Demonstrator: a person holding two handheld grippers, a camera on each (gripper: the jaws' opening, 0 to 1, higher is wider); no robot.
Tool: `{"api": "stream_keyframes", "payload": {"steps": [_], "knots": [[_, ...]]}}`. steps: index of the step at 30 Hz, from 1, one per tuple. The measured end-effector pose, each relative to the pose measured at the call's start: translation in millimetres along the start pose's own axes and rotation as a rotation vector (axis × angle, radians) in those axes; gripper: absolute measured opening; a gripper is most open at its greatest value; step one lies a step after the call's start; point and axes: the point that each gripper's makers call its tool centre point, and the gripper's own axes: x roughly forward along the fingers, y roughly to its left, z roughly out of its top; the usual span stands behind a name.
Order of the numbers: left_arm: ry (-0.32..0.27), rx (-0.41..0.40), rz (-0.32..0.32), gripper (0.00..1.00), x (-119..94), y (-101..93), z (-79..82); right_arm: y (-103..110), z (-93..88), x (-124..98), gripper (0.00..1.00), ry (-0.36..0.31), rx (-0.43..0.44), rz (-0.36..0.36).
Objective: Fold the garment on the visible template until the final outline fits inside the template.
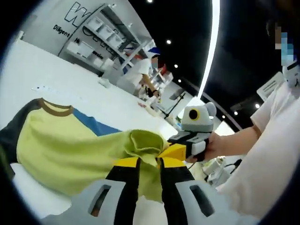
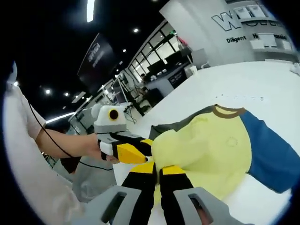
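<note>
Two grippers pinching the hem of the yellow shirt (image 1: 70, 145): left gripper (image 1: 149, 165) and right gripper (image 2: 157, 169), jaws pressed together on fabric, side by side. Hem raised off the white table (image 1: 56, 79); collar and blue sleeve (image 2: 269, 154) lying flat. Judged mid-fold, bottom edge lifted. Next: carry hem toward collar, lower evenly. Template not discernible.
</note>
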Motion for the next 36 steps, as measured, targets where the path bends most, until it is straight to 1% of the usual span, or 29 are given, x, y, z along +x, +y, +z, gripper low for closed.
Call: {"api": "stream_keyframes", "payload": {"steps": [2,3,5,6,7,10,14,17,19,20,21,22,23,25,26,27,28,29,30,32,33,34,35,36], "knots": [[0.009,0.004,-0.005,0.01,1,-1.2,-2.4,0,-1.9,2,0.0,0.011,-0.002,0.003],[0.023,0.007,0.007,0.0,2,0.9,-5.0,1,-2.9,2,0.0,0.019,-0.009,0.007],[0.025,0.005,0.008,0.0,0,2.3,-5.0,1,-5.1,3,0.0,0.029,-0.018,0.005],[0.025,0.016,0.028,0.0,-2,5.5,-3.7,0,-6.2,2,0.0,0.034,-0.02,0.003],[0.023,0.055,0.078,0.0,-5,14.4,0.4,-1,-6.7,2,0.0,0.037,-0.021,0.002],[0.002,0.066,0.095,0.0,-13,18.8,12.2,-5,-7.5,-1,0.0,0.046,-0.024,-0.004],[-0.03,0.098,0.122,0.0,-26,22.9,35.4,-12,-8.2,-5,0.0,0.056,-0.04,-0.021],[-0.054,0.139,0.164,0.0,-41,29.7,53.9,-15,-10.2,-8,0.0,0.08,-0.067,-0.031],[-0.057,0.156,0.179,0.0,-49,31.8,60.6,-18,-11.8,-11,0.0,0.11,-0.124,-0.04],[-0.051,0.181,0.193,0.0,-56,33.4,64.4,-17,-13.4,-13,0.0,0.131,-0.154,-0.033],[-0.036,0.193,0.193,0.0,-59,33.1,64.5,-16,-14.8,-15,0.0,0.157,-0.195,-0.028],[-0.007,0.234,0.209,0.0,-65,34.9,63.9,-15,-15.1,-15,0.0,0.164,-0.207,-0.022],[0.017,0.254,0.214,0.0,-69,35.1,61.8,-11,-15.8,-16,0.0,0.186,-0.237,-0.004],[0.085,0.297,0.208,0.0,-75,32.4,53.4,-11,-16.9,-18,0.0,0.231,-0.315,-0.011],[0.134,0.33,0.215,0.0,-80,31.6,47.5,-11,-18.0,-18,0.0,0.255,-0.347,-0.012],[0.152,0.343,0.214,0.0,-81,30.5,45.1,-8,-18.6,-18,0.0,0.273,-0.367,-0.004],[0.192,0.373,0.207,0.0,-85,26.7,39.8,-5,-19.2,-17,0.0,0.296,-0.407,0.004],[0.213,0.381,0.196,0.0,-87,23.0,36.2,-3,-22.1,-17,0.0,0.326,-0.446,0.013],[0.241,0.381,0.167,0.0,-89,15.7,29.8,1,-30.0,-17,0.0,0.384,-0.496,0.033],[0.291,0.37,0.128,0.0,-91,8.4,16.6,6,-42.9,-14,0.0,0.453,-0.568,0.054],[0.326,0.377,0.128,0.0,-92,9.4,6.2,8,-49.0,-13,0.0,0.476,-0.585,0.063],[0.346,0.384,0.135,0.0,-93,11.6,-0.3,8,-54.9,-11,0.0,0.495,-0.602,0.066],[0.37,0.379,0.14,0.0,-93,15.7,-11.6,9,-64.1,-8,0.0,0.517,-0.618,0.072],[0.378,0.373,0.136,0.0,-93,16.9,-17.9,9,-74.2,-5,0.0,0.536,-0.618,0.085]]}}
